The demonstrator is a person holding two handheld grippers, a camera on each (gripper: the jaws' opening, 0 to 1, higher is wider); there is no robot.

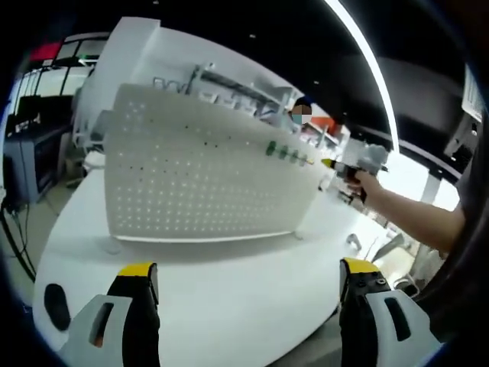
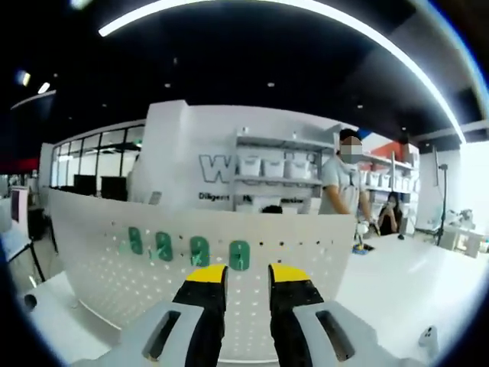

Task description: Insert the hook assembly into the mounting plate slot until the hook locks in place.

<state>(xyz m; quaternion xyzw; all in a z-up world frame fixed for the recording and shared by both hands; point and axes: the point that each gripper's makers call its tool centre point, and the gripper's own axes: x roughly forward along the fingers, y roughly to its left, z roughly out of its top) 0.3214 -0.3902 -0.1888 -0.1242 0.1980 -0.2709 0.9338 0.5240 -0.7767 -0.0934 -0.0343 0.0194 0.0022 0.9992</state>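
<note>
a dark ceiling carries a long curved light strip (image 2: 306,11). far off, a white wall (image 2: 206,138) holds shelves (image 2: 283,164) of bins. windows (image 2: 84,153) line the left; a white table (image 1: 229,290) lies near.

A large grey "W" (image 2: 210,168) stands on the white back wall (image 2: 176,145) (its following letters hidden by shelves); the smaller line beneath starts "Dilig", the rest unreadable.

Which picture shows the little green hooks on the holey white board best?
The right gripper view. There the four green hooks face the camera in a row on the white pegboard, just above the right gripper. In the left gripper view the green hooks look tiny, seen at a slant near the board's far end.
</note>
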